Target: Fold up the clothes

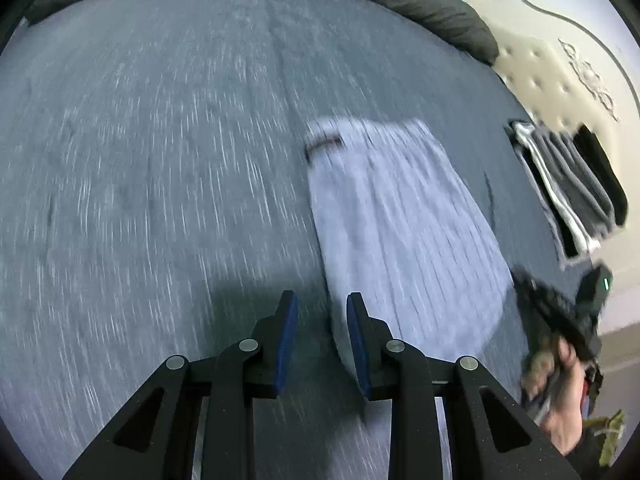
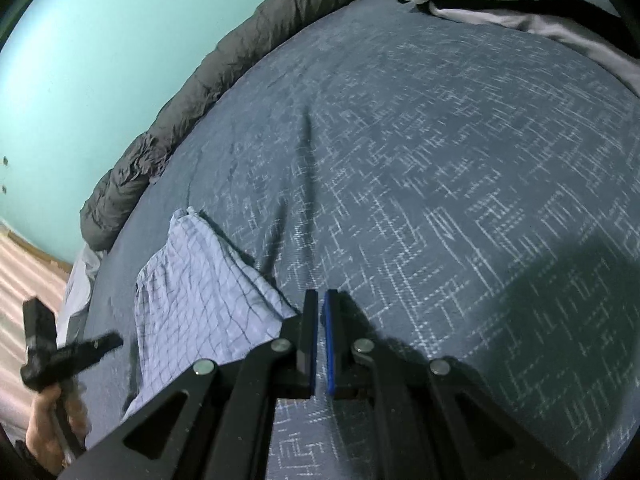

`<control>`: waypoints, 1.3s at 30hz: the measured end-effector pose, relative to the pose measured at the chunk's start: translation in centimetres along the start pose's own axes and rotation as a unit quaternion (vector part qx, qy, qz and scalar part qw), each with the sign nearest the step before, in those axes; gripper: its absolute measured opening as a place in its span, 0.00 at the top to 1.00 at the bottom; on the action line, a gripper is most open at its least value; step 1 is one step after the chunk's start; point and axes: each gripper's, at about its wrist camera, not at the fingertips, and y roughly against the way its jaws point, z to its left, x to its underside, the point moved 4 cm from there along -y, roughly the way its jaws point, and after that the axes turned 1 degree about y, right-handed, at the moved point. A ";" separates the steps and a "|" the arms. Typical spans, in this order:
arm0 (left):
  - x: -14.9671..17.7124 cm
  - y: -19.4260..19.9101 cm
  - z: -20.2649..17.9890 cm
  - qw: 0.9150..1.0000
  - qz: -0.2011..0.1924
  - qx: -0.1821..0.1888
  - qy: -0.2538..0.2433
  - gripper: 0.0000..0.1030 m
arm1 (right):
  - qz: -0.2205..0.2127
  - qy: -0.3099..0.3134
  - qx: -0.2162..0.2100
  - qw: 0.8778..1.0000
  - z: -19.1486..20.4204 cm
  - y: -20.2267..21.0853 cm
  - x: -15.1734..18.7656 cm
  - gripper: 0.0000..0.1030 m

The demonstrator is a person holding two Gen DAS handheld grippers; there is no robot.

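Checked garment (image 2: pixel 200 292) flat on bed (image 2: pixel 440 160), both hand-held grippers w/ nothing gripped.

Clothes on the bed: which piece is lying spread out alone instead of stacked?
The light blue checked garment, lying flat by itself on the blue bedspread. The other folded clothes sit stacked together near the headboard.

Under both tongs the bedsheet (image 2: pixel 440 160) is slate blue with broken white line markings; left of the right gripper (image 2: pixel 322 308) lies a pale blue garment (image 2: pixel 200 288) checked in thin dark lines. Beyond them a dark grey duvet (image 2: pixel 208 76) edges a plain turquoise wall (image 2: pixel 100 40); both tongs carry blue pads (image 1: pixel 289 332) on black fingers.
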 end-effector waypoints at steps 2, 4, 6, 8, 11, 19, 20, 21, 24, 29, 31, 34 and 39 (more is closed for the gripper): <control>2.4 0.6 -0.9 1.000 0.006 0.011 0.004 0.73 | 0.004 0.006 -0.008 1.000 0.3 0.1 0.0 0.97; 4.6 1.1 -1.8 1.000 0.014 0.017 0.011 0.73 | 0.004 0.009 -0.019 1.000 0.6 0.6 0.1 0.97; 6.6 1.5 -2.8 1.000 0.019 0.019 0.012 0.73 | -0.003 0.008 -0.028 1.000 0.8 1.4 0.3 0.96; 8.0 1.9 -3.7 1.000 0.019 0.017 0.007 0.73 | -0.011 0.007 -0.035 0.999 0.9 2.4 0.5 0.96; 9.0 2.2 -4.5 1.000 0.012 0.009 0.001 0.73 | -0.023 0.002 -0.037 0.999 0.7 3.6 1.0 0.96; 9.8 0.9 -5.4 0.999 0.004 0.008 0.038 0.73 | -0.029 -0.020 -0.036 0.999 -0.5 5.2 2.8 0.96; 9.9 0.6 -5.4 0.999 0.007 0.010 0.041 0.73 | -0.028 -0.021 -0.036 0.999 -0.5 5.3 3.0 0.96; 10.0 0.3 -5.3 0.999 0.008 0.011 0.045 0.73 | -0.028 -0.021 -0.036 0.999 -0.5 5.3 3.2 0.96; 10.0 0.1 -5.0 0.999 0.011 0.018 0.045 0.88 | -0.026 -0.019 -0.037 0.999 -0.3 5.2 3.5 0.96; 9.8 1.6 -4.9 1.000 0.002 0.013 0.023 0.97 | -0.017 -0.012 -0.042 0.999 0.4 4.9 4.0 0.96; 9.8 2.1 -4.9 1.000 0.001 0.012 0.017 0.97 | -0.015 -0.006 -0.047 0.999 1.0 4.6 4.0 0.96; 10.1 2.5 -4.8 1.000 0.013 0.016 0.018 0.97 | -0.012 0.007 -0.053 0.999 2.1 4.2 4.0 0.96; 10.7 1.1 -4.9 0.999 0.054 -0.002 0.001 0.97 | -0.005 0.020 -0.062 0.998 3.3 3.5 4.1 0.96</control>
